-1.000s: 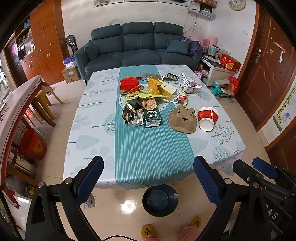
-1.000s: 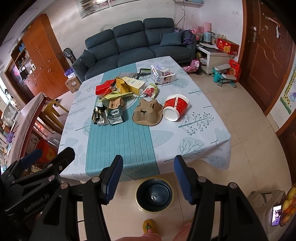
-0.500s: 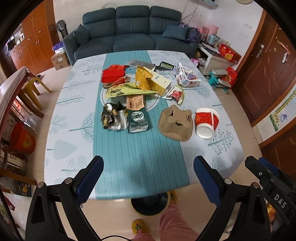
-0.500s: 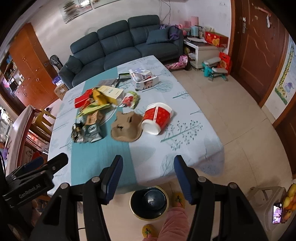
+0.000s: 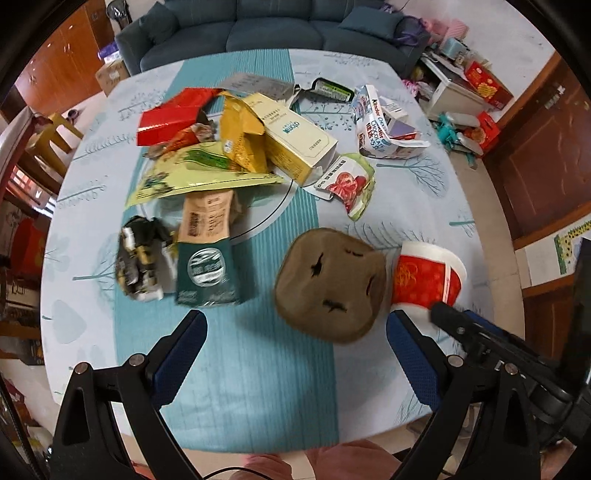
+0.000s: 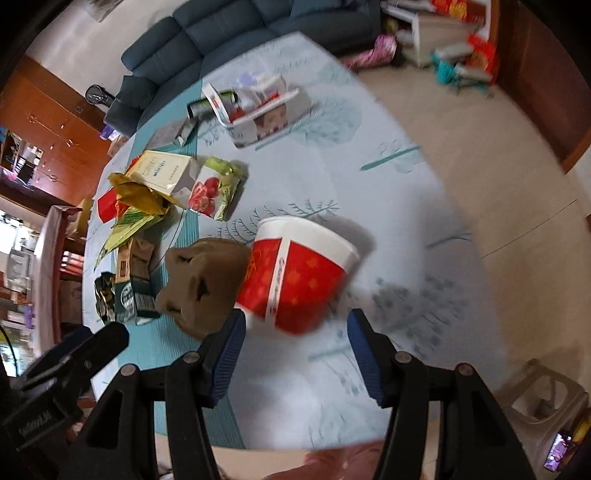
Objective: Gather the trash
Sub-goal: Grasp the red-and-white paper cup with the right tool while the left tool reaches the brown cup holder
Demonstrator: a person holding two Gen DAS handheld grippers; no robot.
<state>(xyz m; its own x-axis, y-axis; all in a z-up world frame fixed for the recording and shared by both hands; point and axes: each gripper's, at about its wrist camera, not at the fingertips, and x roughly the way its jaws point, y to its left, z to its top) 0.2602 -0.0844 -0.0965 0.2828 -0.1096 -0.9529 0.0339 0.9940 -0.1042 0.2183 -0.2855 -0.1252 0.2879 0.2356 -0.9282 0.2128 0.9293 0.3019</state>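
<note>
Trash lies scattered on the table (image 5: 258,387). A red and white paper bucket (image 6: 299,273) lies on its side, also in the left wrist view (image 5: 424,280). A brown cardboard cup tray (image 5: 328,288) lies next to it (image 6: 199,280). A green coffee bag (image 5: 205,275), black crumpled wrapper (image 5: 140,258), cream box (image 5: 295,138), red box (image 5: 170,116) and a strawberry packet (image 5: 347,184) lie further back. My right gripper (image 6: 295,354) is open just in front of the bucket. My left gripper (image 5: 295,354) is open and empty before the tray.
A torn white Kinder box (image 5: 384,129) sits at the table's far right. A blue sofa (image 5: 258,29) stands behind the table. Wooden cabinets (image 6: 55,125) are at the left, a door (image 5: 546,147) at the right. A plastic stool (image 6: 546,398) stands on the floor.
Both grippers have moved forward and down over the table. The right one has closed in on the red bucket, the left one on the brown tray. Both stay open.
</note>
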